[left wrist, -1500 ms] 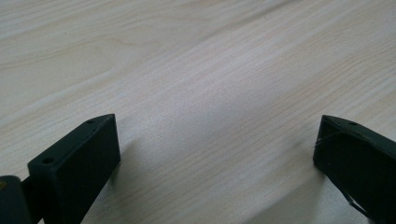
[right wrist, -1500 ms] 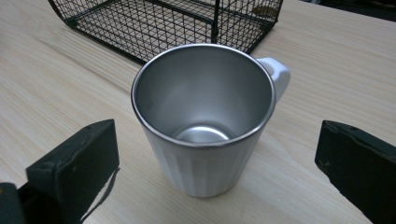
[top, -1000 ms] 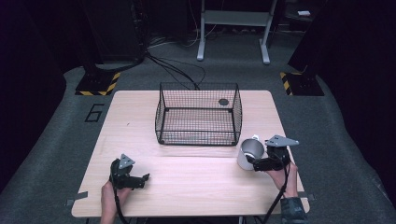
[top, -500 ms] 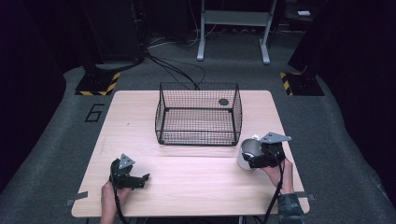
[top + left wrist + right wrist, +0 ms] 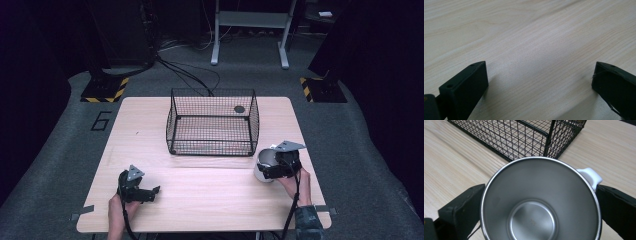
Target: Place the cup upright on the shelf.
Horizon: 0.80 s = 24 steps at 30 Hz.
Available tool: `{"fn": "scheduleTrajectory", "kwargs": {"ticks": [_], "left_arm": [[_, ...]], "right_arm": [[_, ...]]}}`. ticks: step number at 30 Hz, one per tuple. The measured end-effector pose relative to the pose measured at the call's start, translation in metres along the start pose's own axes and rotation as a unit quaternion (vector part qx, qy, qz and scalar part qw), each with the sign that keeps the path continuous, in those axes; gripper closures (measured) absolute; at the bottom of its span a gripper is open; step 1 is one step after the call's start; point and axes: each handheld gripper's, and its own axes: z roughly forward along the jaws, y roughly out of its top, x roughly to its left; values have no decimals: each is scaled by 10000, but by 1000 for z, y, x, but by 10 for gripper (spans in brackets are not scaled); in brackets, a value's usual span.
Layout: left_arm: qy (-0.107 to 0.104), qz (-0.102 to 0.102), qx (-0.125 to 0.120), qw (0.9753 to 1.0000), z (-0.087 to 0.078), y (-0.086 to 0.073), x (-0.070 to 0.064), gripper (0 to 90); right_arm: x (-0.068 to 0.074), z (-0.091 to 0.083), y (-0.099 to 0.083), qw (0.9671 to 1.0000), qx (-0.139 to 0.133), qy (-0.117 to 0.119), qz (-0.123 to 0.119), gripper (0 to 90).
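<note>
At the near left of the light wooden table (image 5: 200,200), the left gripper (image 5: 153,191) sits low over the surface in the person's left hand (image 5: 117,210), its grey three-cornered plate on top. In the left gripper view its 2 black jaws stand wide apart, with bare wood grain between them and nothing held. A dark cable runs from this gripper back toward the table's near edge.

At the middle of the table, toward the far side, stands a black wire basket (image 5: 212,127), open at the top. A small dark round object (image 5: 239,109) lies by its far right corner; whether it rests inside the basket or on the table behind it cannot be told.

Just off the basket's near right corner is a metal mug (image 5: 263,165) with a white outside and a white handle (image 5: 591,177), its steel inside bare. The right gripper (image 5: 270,170) grips it from the near right side, held by the person's right hand (image 5: 295,182). In the right gripper view the 2 jaws press on opposite sides of the mug's rim, the handle just above the right-hand jaw, and the basket's corner stands just beyond the mug. Whether the mug touches the table cannot be told.
</note>
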Motion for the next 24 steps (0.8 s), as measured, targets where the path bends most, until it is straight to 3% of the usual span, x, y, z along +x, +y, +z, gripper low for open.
{"fn": "scheduleTrajectory", "kwargs": {"ticks": [24], "left_arm": [[5,-1,-14,10000,0,0,0,5]], "right_arm": [[1,1,-5,9999,-126,-64,99,55]]}}
